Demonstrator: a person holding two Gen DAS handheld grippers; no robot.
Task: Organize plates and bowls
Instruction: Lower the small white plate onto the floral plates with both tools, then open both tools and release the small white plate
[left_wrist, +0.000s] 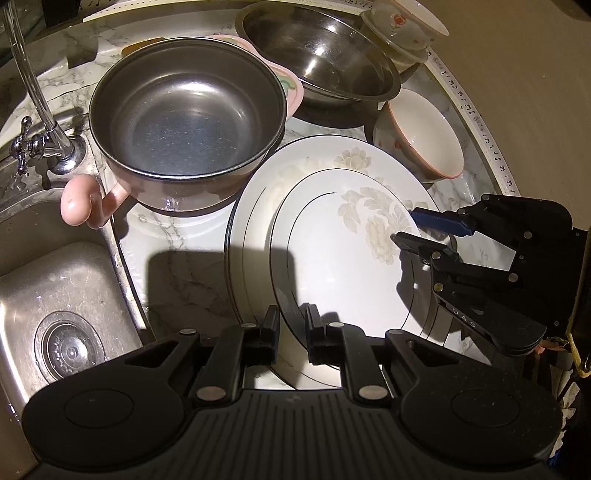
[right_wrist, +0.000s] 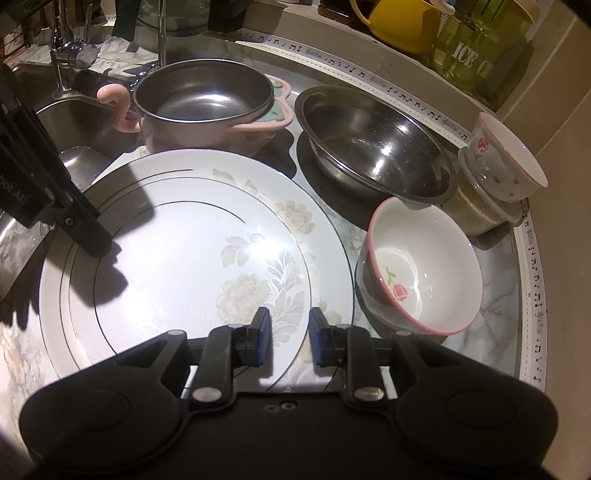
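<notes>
White floral plates (right_wrist: 192, 254) lie stacked mid-frame on the marble tabletop (right_wrist: 491, 314).
Left hand-held gripper (left_wrist: 291, 325) and right hand-held gripper (right_wrist: 290, 328) hang over opposite rims, fingers apart. Steel bowl (right_wrist: 373, 147) upper right, tulip bowl (right_wrist: 424, 266) beside the plates.

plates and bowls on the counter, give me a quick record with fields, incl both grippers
surface: marble-look counter beside a steel sink
plates: small floral plate stacked on large floral plate
steel bowls: pink-handled steel bowl; wide steel bowl at the back
ceramic bowls: tulip bowl right of the plates; a second cup-like bowl on a clear container
left gripper: open, over the plates' near edge
right gripper: open, over the plates' right side
</notes>
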